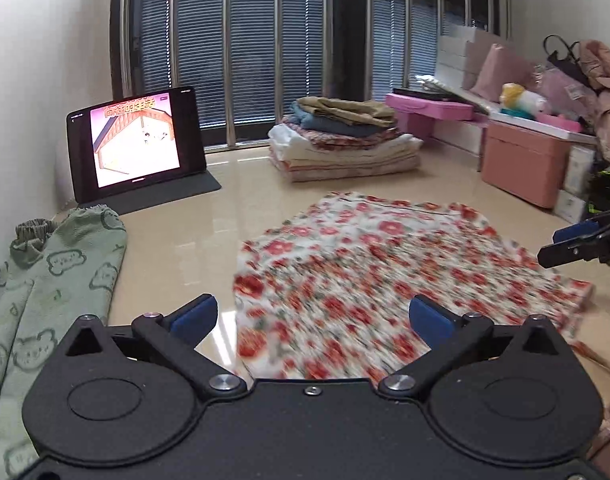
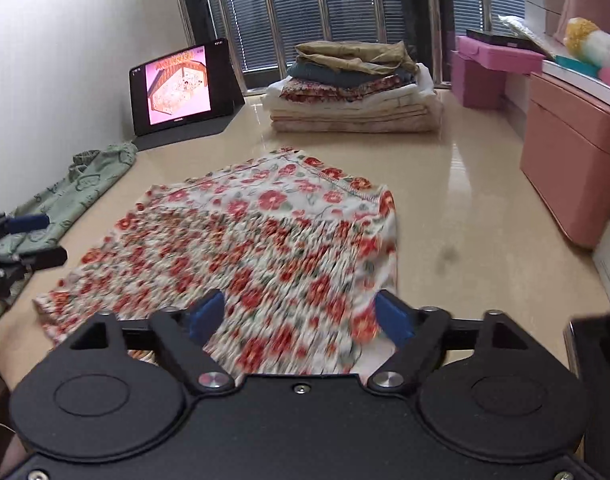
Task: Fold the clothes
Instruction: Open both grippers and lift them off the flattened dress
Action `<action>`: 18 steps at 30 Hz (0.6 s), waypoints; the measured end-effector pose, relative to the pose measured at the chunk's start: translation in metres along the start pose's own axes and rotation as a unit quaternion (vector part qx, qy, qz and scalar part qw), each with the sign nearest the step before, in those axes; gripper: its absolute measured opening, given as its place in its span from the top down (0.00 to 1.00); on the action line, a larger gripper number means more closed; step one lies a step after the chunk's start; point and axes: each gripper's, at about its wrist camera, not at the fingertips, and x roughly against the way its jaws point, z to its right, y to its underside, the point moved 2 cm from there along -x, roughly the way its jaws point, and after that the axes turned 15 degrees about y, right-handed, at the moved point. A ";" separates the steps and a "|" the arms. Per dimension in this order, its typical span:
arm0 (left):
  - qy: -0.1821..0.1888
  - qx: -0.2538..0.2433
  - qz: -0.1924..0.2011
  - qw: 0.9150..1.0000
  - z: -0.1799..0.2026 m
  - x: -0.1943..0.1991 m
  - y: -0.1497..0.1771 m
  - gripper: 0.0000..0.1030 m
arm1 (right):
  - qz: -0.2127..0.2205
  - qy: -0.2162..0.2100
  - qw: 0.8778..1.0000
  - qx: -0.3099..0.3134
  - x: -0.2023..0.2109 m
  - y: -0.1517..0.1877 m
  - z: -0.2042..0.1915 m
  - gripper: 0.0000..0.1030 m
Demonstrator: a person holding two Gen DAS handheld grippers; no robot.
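Note:
A white garment with red flowers (image 1: 385, 264) lies spread on the beige floor; it also shows in the right wrist view (image 2: 257, 240). Its near part is motion-blurred in both views. My left gripper (image 1: 311, 320) is open, over the garment's near left edge, holding nothing. My right gripper (image 2: 301, 316) is open, over the garment's near right part, holding nothing. The right gripper's fingers (image 1: 573, 240) show at the right edge of the left view. The left gripper's fingers (image 2: 25, 240) show at the left edge of the right view.
A green bear-print garment (image 1: 45, 280) lies at the left by the wall. A tablet (image 1: 135, 144) stands at the back left. A pile of folded clothes (image 1: 341, 140) sits by the window. Pink boxes (image 1: 521, 160) and shelves stand at the right.

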 end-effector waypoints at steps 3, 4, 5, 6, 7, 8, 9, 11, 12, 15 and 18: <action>0.004 0.003 -0.002 1.000 0.015 0.007 0.010 0.00 | -0.001 -0.001 1.000 -0.011 0.016 0.010 -0.002 0.06; 0.003 0.000 -0.003 1.000 0.019 0.010 0.013 0.00 | -0.001 -0.002 1.000 -0.010 0.021 0.015 -0.004 0.06; 0.003 -0.002 -0.004 1.000 0.024 0.012 0.016 0.00 | -0.001 -0.002 1.000 -0.005 0.026 0.019 -0.007 0.06; 0.002 -0.005 -0.005 1.000 0.029 0.015 0.019 0.00 | -0.002 -0.003 1.000 -0.001 0.030 0.024 -0.010 0.06; 0.002 -0.007 -0.009 1.000 0.033 0.017 0.022 0.00 | 0.000 -0.004 1.000 0.006 0.035 0.028 -0.014 0.06; 0.003 -0.008 -0.013 1.000 0.036 0.020 0.025 0.00 | 0.003 -0.007 1.000 0.018 0.040 0.031 -0.019 0.06; 0.005 -0.006 -0.015 1.000 0.039 0.024 0.028 0.00 | 0.007 -0.008 0.999 0.034 0.045 0.034 -0.025 0.06; 0.010 0.002 -0.022 1.000 0.044 0.032 0.035 0.00 | 0.017 -0.011 0.997 0.075 0.053 0.038 -0.041 0.06; 0.013 0.006 -0.025 1.000 0.047 0.037 0.038 0.00 | 0.021 -0.015 0.995 0.099 0.056 0.039 -0.050 0.06; 0.016 -0.009 -0.040 0.999 0.062 0.048 0.051 0.00 | 0.022 -0.028 0.986 0.165 0.060 0.041 -0.078 0.07; 0.015 -0.055 -0.054 0.997 0.084 0.057 0.065 0.05 | 0.026 -0.041 0.979 0.196 0.060 0.040 -0.099 0.13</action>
